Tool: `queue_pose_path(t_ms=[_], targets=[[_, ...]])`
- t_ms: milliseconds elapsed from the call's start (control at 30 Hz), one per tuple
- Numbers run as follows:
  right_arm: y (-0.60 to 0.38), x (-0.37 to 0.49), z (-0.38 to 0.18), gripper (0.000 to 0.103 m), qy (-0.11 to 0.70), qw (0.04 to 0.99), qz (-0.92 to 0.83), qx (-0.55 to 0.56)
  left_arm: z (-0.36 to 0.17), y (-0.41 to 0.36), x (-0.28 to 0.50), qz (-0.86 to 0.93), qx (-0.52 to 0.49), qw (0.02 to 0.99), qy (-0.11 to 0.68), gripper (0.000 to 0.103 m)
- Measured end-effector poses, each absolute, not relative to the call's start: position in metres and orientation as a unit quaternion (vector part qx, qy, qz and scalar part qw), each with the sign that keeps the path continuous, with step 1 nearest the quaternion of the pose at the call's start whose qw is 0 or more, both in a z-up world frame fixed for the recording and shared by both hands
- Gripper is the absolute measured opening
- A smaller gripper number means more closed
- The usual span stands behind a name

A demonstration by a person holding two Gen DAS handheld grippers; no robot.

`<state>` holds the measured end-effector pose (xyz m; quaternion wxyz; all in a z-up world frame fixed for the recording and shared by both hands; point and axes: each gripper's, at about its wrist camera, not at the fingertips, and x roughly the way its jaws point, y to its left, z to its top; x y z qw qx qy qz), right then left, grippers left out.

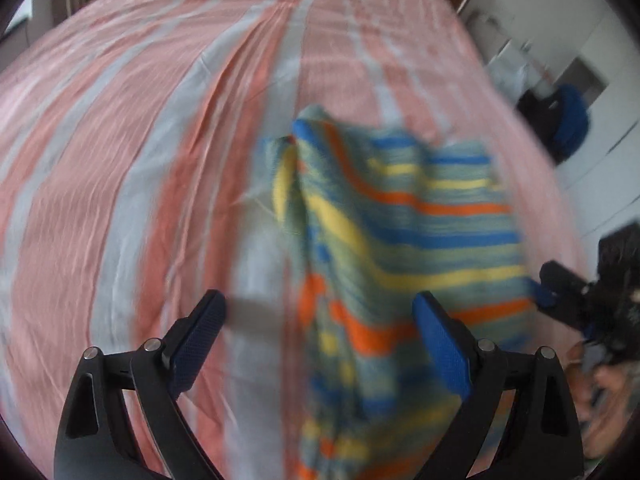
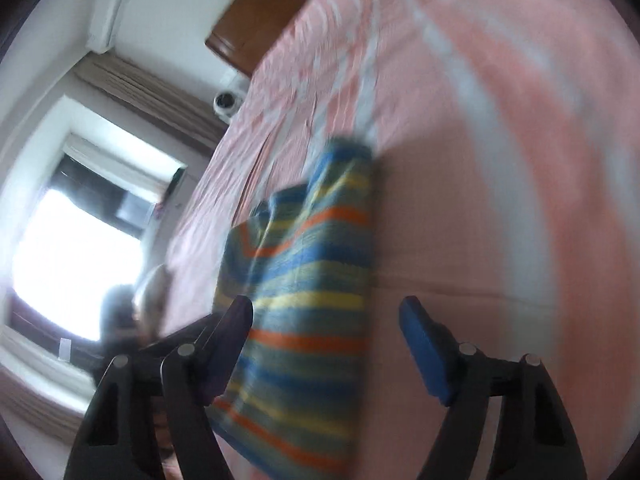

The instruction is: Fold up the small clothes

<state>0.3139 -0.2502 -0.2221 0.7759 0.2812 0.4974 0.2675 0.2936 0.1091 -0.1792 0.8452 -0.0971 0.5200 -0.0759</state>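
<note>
Striped garment (image 1: 400,240): lies on the pink-and-grey bed sheet (image 1: 120,184) — we see it blurred.
Left claw (image 1: 320,340): spread wide, holding nothing.
Right claw (image 2: 326,344): spread wide — empty.

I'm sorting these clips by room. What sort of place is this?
Most likely a bedroom: the striped garment lies on a bed under a pink-and-grey striped sheet, with a wooden headboard, a curtained window and a wall air conditioner.

You have no readable text, label, brand, number or sign in either wrist view; motion blur smears both of them.
</note>
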Motion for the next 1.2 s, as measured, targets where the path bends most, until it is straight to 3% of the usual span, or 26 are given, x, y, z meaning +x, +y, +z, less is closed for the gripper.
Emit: queue_pose_path(t_ms=[33,67,100,133,167,200,333,500,533,600,633,667,733,833,967,1033,1100,1200], targets=[[-0.239,0.321,-0.232,0.071,0.514,0.764,0.267,0.284,-0.183,0.103,0.297,-0.071,-0.074,0.846,0.524,0.098],[-0.226,0.325,-0.235,0.047,0.518,0.772,0.260,0.262,-0.185,0.101,0.297,-0.067,-0.059,0.847,0.523,0.099],[-0.214,0.325,-0.234,0.035,0.518,0.786,0.252,0.224,-0.186,0.096,0.297,-0.060,-0.044,0.849,0.522,0.097],[-0.198,0.323,-0.230,0.031,0.521,0.803,0.236,0.165,-0.186,0.091,0.295,-0.059,-0.036,0.851,0.520,0.072],[-0.183,0.319,-0.224,0.027,0.513,0.823,0.217,0.112,-0.185,0.087,0.293,-0.072,-0.040,0.852,0.517,0.030],[-0.166,0.310,-0.216,0.025,0.496,0.843,0.200,0.052,-0.184,0.081,0.292,-0.088,-0.053,0.849,0.518,0.018],[-0.114,0.270,-0.187,0.021,0.399,0.895,0.163,-0.115,-0.168,0.076,0.279,-0.063,-0.039,0.870,0.487,0.015],[-0.112,0.246,-0.142,0.021,0.329,0.922,0.185,-0.087,-0.117,0.094,0.254,-0.055,-0.064,0.903,0.421,0.015],[-0.113,0.245,-0.135,0.021,0.319,0.925,0.188,-0.080,-0.109,0.096,0.250,-0.052,-0.065,0.909,0.408,0.016],[-0.116,0.252,-0.130,0.024,0.323,0.925,0.189,-0.064,-0.103,0.100,0.252,-0.037,-0.061,0.916,0.394,0.029],[-0.118,0.260,-0.134,0.037,0.337,0.921,0.186,-0.052,-0.109,0.102,0.257,-0.020,-0.051,0.912,0.406,0.044],[-0.122,0.268,-0.138,0.065,0.355,0.917,0.176,-0.042,-0.115,0.104,0.257,-0.005,-0.046,0.908,0.416,0.059],[-0.138,0.273,-0.148,0.094,0.377,0.917,0.127,-0.041,-0.122,0.114,0.244,0.026,-0.042,0.908,0.416,0.070],[-0.168,0.247,-0.141,0.094,0.362,0.923,0.124,-0.043,-0.116,0.118,0.194,0.044,-0.013,0.925,0.377,0.078],[-0.193,0.178,-0.119,0.095,0.298,0.939,0.123,-0.121,-0.094,0.104,0.109,0.081,0.056,0.952,0.290,0.103],[-0.211,0.138,-0.105,0.103,0.253,0.951,0.118,-0.134,-0.079,0.091,0.066,0.102,0.080,0.961,0.245,0.103],[-0.226,0.099,-0.090,0.103,0.227,0.961,0.103,-0.120,-0.065,0.083,0.041,0.100,0.087,0.964,0.229,0.103],[-0.245,0.078,-0.085,0.103,0.277,0.951,0.102,-0.087,-0.046,0.072,0.009,0.092,0.068,0.969,0.219,0.103]])
